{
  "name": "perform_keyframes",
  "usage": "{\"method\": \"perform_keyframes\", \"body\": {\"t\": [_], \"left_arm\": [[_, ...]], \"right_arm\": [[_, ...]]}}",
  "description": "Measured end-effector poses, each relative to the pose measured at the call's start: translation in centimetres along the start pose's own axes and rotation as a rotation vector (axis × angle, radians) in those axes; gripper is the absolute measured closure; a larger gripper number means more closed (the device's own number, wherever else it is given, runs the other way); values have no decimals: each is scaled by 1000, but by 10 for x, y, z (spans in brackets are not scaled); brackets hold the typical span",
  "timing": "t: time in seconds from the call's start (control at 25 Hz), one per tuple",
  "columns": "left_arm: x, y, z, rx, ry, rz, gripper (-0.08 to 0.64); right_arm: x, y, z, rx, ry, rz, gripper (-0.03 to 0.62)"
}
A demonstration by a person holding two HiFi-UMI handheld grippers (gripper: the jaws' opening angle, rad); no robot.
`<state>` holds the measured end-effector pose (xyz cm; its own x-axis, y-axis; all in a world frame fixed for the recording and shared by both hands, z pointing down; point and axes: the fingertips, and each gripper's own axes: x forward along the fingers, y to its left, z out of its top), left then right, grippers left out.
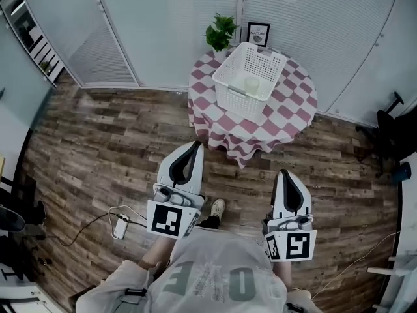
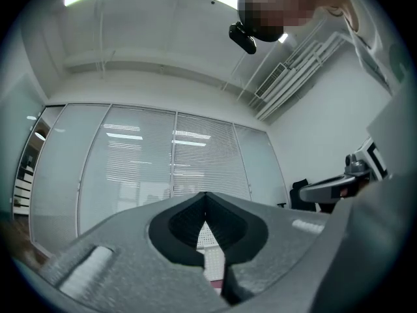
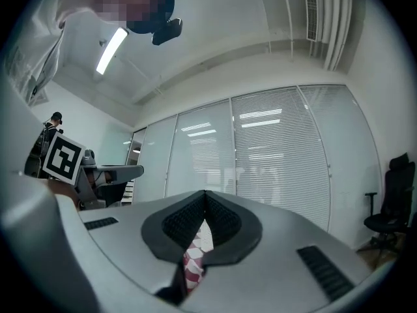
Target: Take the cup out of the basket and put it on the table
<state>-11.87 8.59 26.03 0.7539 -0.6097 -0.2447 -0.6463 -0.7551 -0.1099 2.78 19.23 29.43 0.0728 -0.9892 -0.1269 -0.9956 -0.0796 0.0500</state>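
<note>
Cup (image 1: 251, 83): pale, inside the white basket (image 1: 240, 107), which we find on the round table (image 1: 296, 103) with its red-and-white check cloth.

Left tongs (image 1: 195, 146): tips together, gripping nothing, well short of the table.

Right tongs (image 1: 284, 174): likewise closed and empty, nearer the table's front edge.

Plant (image 1: 221, 32), framed picture (image 1: 258, 34): at the table's far edge.
</note>
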Motion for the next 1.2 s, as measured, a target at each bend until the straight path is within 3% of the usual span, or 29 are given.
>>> {"method": "perform_keyframes", "body": {"t": [0.4,0.76,1.2], "left_arm": [[99,71,-25,-19,-16,-37,555],[164,103,-55,-69,17,-28,555],[254,117,-80,-49,23,48,555]], "right_arm": [[121,-18,-10,-19,-3,-31,583],[182,-48,-22,-24,35,-55,583],[276,-110,-32,-34,11,34,583]]}}
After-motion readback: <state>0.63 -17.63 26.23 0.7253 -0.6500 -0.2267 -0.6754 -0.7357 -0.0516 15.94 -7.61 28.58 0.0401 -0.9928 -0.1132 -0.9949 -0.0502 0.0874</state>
